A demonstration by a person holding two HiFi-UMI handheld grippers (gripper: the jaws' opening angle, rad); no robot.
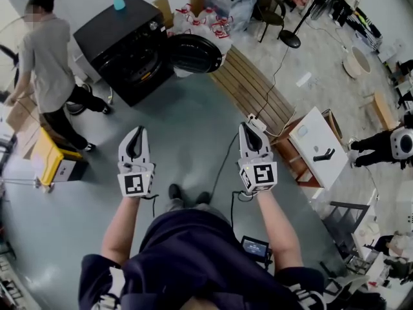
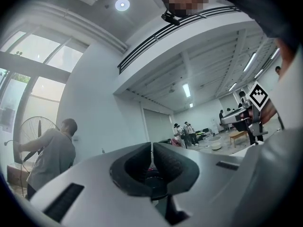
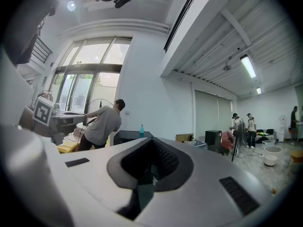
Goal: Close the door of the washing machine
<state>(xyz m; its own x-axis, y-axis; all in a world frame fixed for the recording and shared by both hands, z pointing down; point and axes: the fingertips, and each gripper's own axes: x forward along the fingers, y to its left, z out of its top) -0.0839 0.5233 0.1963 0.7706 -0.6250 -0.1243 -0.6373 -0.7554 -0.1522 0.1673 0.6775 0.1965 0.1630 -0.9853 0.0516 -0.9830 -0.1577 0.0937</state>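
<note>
**Q:** What lies in view, going left to right?

**A:** Seen from above, a person point(image 1: 44, 57) in a grey shirt stands just left of the washing machine point(image 1: 122, 44). The machine is a black front-loader with a blue bottle point(image 1: 119, 3) on its top. Its round door point(image 1: 195, 52) hangs wide open, swung out to the machine's right. In front of the machine, well apart from it across grey floor point(image 1: 187, 128), the wearer holds out two tongs. The left gripper point(image 1: 136, 137) comes first, then the right gripper point(image 1: 250, 136), and both point toward the machine.

**Q:** Are the tongs grasping anything?

**A:** No. Each gripper's own view shows its dark pads clenched together, with nothing between them.

**Q:** Which step of the task is this?

**A:** By my reading it is the approach. The door is untouched and neither gripper is near the machine.

**Q:** What does the next move call for?

**A:** The wearer first has to close the gap to the machine. One gripper then has to get behind the door's outer face. The right gripper looks better placed, since it lines up more with the door's side of the machine. The clenched tips could serve as a blunt pusher, swinging the door back toward the machine's front until it latches. I cannot make out the hinge from here, so the push has to follow the door's own arc.
</note>
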